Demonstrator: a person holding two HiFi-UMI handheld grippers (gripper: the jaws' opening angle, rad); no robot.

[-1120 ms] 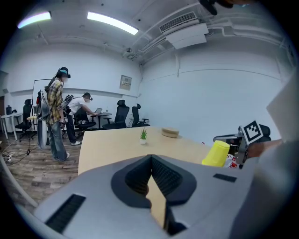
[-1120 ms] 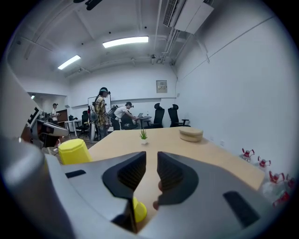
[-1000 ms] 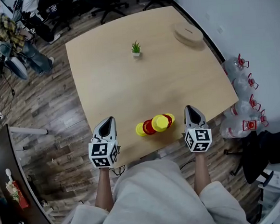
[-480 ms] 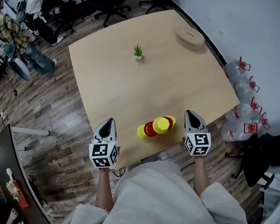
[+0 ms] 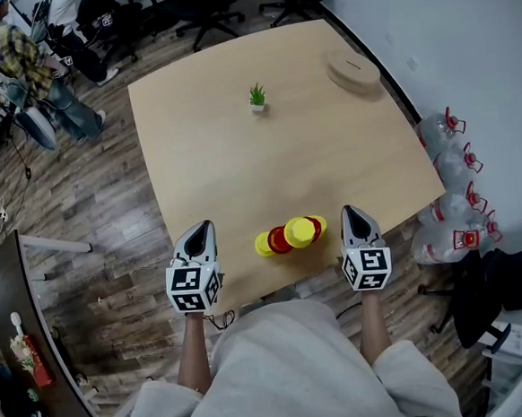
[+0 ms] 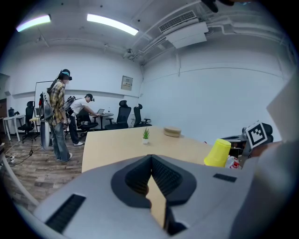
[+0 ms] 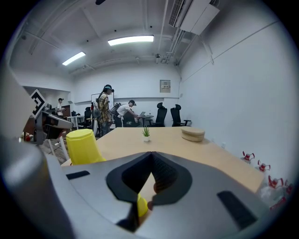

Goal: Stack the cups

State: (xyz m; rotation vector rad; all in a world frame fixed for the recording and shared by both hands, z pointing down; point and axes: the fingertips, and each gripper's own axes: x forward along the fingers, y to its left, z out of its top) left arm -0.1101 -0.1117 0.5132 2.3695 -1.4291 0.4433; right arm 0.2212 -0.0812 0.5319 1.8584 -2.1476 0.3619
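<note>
Both grippers are empty here: the left gripper (image 5: 205, 224) and the right gripper (image 5: 348, 211) each have their jaws pinched together on nothing (each one's own view shows it pretty clearly), held at the near edge of the wooden table (image 5: 239, 160). The cups (image 5: 288, 234), a tight yellow-and-red bunch with an upside-down yellow cup (image 5: 300, 231) in the middle, sit between the two grippers, touching neither. Further out there's a small potted plant (image 5: 257, 96) and a round wooden disc (image 5: 352, 66) by the far corner.

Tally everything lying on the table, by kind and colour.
Yellow cups: 3
Red cups: 2
Potted plant: 1
Round wooden piece: 1
Total: 7
</note>
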